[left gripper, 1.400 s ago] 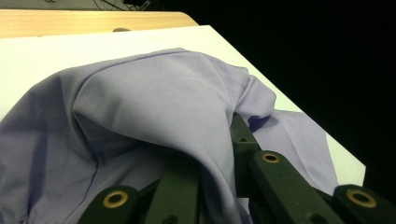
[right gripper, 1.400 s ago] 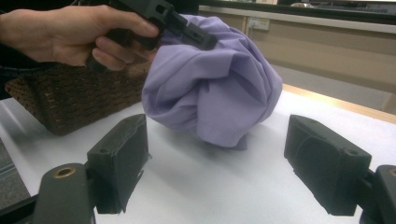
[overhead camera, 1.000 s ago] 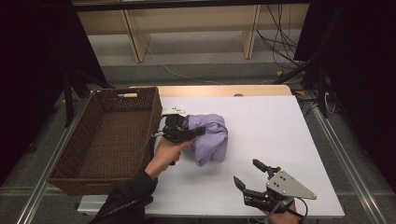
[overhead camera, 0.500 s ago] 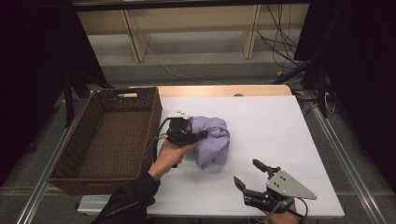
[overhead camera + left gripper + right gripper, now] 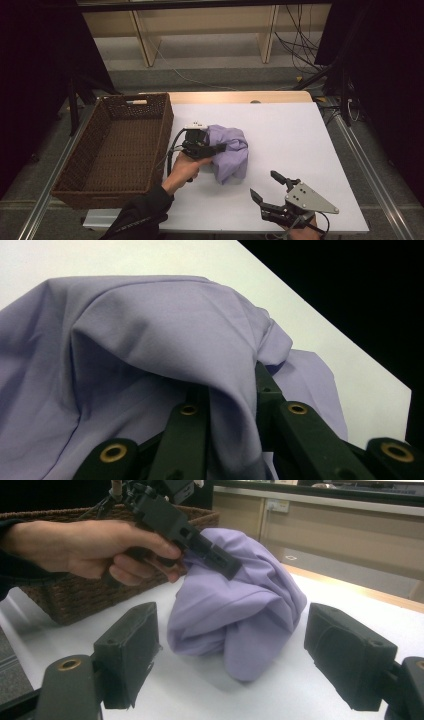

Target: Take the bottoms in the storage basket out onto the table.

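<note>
Smooth matt lilac cloth (image 5: 231, 150), woven wicker basket (image 5: 117, 150)

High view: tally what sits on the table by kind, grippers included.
Lilac cloth: 1
Wicker basket: 1
Grippers: 2, left gripper, right gripper
Total: 4

The worktop (image 5: 305, 145) is a white, matt rectangle with a pale wooden strip along its far edge. A bunched lilac cloth (image 5: 232, 152) rests on it near the middle, just right of a dark brown wicker basket (image 5: 112, 150) that stands at the worktop's left edge. The right half of the surface is bare white.
</note>
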### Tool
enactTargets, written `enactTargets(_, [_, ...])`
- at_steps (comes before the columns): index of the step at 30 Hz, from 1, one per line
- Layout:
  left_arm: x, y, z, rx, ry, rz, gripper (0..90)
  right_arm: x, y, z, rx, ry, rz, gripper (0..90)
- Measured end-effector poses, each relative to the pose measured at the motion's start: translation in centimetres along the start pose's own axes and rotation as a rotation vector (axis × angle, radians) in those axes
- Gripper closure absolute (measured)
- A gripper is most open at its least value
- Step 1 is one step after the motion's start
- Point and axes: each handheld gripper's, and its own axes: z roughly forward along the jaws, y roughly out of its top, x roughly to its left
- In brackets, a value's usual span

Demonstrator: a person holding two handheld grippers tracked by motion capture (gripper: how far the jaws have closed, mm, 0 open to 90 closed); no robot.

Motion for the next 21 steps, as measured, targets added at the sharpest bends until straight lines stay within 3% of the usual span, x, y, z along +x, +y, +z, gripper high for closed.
enactTargets(21, [-0.6, -0.9, 1.5, 0.052, -0.013, 0.024, 71.7, 0.0, 0.0, 0.0, -0.001, 0.001, 0.001, 22.5])
